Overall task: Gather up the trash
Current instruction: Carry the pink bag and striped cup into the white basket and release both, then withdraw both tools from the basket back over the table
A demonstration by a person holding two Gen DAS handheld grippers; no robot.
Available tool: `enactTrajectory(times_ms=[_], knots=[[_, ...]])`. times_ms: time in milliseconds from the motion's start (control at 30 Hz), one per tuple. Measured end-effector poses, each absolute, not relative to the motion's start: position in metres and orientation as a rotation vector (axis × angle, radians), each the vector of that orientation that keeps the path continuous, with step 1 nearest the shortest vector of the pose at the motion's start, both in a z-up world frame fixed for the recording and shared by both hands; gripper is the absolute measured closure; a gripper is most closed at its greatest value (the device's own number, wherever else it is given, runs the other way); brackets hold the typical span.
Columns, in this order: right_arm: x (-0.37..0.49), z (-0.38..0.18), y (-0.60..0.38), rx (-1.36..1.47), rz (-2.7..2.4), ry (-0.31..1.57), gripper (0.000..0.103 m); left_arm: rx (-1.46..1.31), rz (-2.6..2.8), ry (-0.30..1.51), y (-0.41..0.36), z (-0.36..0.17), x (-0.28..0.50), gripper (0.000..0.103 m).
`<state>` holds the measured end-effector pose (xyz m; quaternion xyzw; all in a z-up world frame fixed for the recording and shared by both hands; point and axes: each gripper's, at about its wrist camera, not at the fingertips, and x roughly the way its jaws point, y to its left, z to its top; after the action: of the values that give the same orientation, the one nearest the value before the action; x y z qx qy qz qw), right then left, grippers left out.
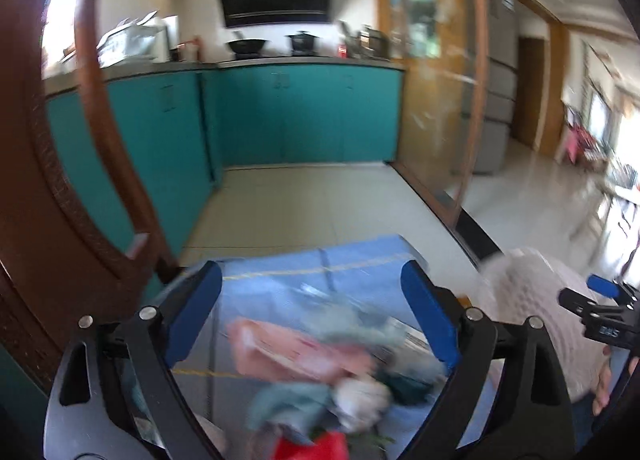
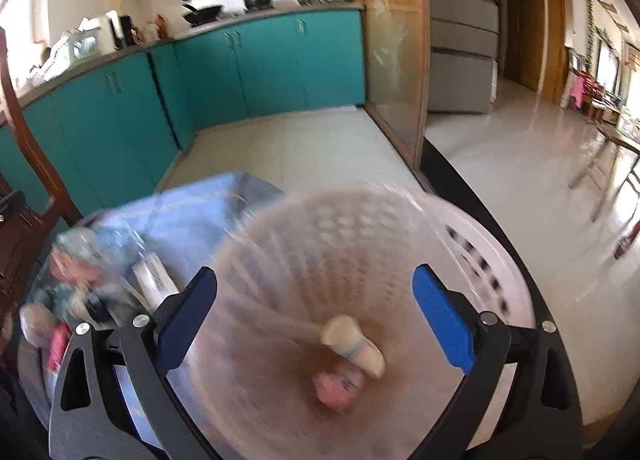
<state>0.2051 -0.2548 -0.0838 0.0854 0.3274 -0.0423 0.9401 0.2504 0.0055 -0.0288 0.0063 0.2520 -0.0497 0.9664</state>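
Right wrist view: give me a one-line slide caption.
Open right claw above a perforated pink basket already holding a cream tube and a pink wrapper; more trash lies left.

We see a heap of trash on a cloth-covered table, near us. Right of the heap stands a basket; in it lie a small cup and a wrapper, the wrapper nearer. A chair back rises at left. Beyond the table, floor, then cabinets along the far wall, with a wok and a pot on the counter. A fridge stands far right.
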Motion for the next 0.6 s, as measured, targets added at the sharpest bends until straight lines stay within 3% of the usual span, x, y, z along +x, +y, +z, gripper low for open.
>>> enactTrajectory(times_ms=[233, 433, 533, 600], knots=[[0.264, -0.054, -0.231, 0.201, 0.033, 0.655, 0.007, -0.04, -0.074, 0.553, 0.037, -0.031, 0.293, 0.012], [0.247, -0.03, -0.205, 0.078, 0.029, 0.645, 0.007, -0.07, -0.043, 0.575, 0.057, -0.036, 0.27, 0.013], [0.208, -0.023, -0.199, 0.039, 0.019, 0.546, 0.007, -0.049, -0.023, 0.55, 0.06, -0.043, 0.231, 0.025], [0.179, -0.024, -0.199, 0.066, 0.011, 0.512, 0.006, -0.022, 0.042, 0.574, 0.06, -0.046, 0.202, 0.026]])
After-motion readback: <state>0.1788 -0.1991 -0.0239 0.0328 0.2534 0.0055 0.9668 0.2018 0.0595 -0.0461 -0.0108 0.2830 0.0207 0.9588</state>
